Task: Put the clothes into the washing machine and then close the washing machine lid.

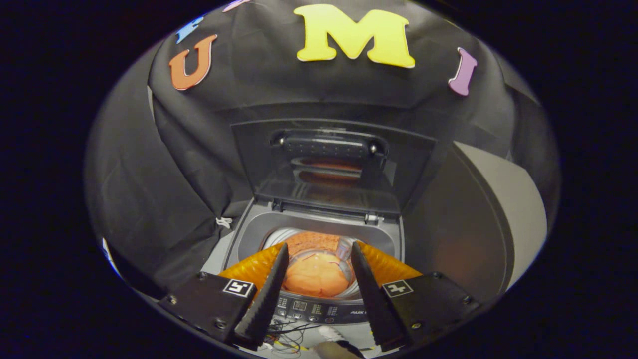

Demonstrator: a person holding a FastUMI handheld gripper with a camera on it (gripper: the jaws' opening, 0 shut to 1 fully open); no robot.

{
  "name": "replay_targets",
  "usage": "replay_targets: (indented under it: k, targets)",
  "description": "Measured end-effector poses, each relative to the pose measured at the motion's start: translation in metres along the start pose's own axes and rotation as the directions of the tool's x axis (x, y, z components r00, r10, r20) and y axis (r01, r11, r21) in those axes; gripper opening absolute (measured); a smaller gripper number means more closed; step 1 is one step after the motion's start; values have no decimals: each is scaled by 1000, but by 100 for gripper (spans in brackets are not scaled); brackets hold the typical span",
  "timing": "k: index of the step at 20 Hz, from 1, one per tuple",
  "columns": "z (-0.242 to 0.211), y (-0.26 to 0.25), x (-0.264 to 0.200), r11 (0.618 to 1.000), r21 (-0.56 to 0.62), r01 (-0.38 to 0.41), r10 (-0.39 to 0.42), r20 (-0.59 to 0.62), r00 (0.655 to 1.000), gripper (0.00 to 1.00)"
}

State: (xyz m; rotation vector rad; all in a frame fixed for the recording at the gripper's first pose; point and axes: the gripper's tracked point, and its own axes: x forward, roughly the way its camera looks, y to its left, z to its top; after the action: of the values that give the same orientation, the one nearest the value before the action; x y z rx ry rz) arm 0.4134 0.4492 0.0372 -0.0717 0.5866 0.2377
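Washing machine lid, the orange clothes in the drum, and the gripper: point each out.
washing machine lid point(331, 197): gripper view, lower glass panel of the raised lid.
orange clothes point(318, 279): gripper view, rounded bundle inside the drum.
gripper point(319, 254): gripper view, gap between its open, empty fingertips.

The scene is dim overall, lit mainly from the front and above — the brightest patch falls on the orange clothes inside the washing machine drum. The raised lid carries a soft orange reflection and faint glare. The open gripper fingers stay sharp. Fisheye bending curves the pale panel to the right, and the dark cloth falls off into shadow at the rim.
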Motion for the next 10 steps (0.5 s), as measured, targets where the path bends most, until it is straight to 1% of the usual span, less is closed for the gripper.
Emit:
replay_targets:
  k: [4,10]
  targets:
    - [19,5,-13,1000,-7,-5,5,51,999,80]
    - [63,10,-34,999,-27,17,-13,144,990,80]
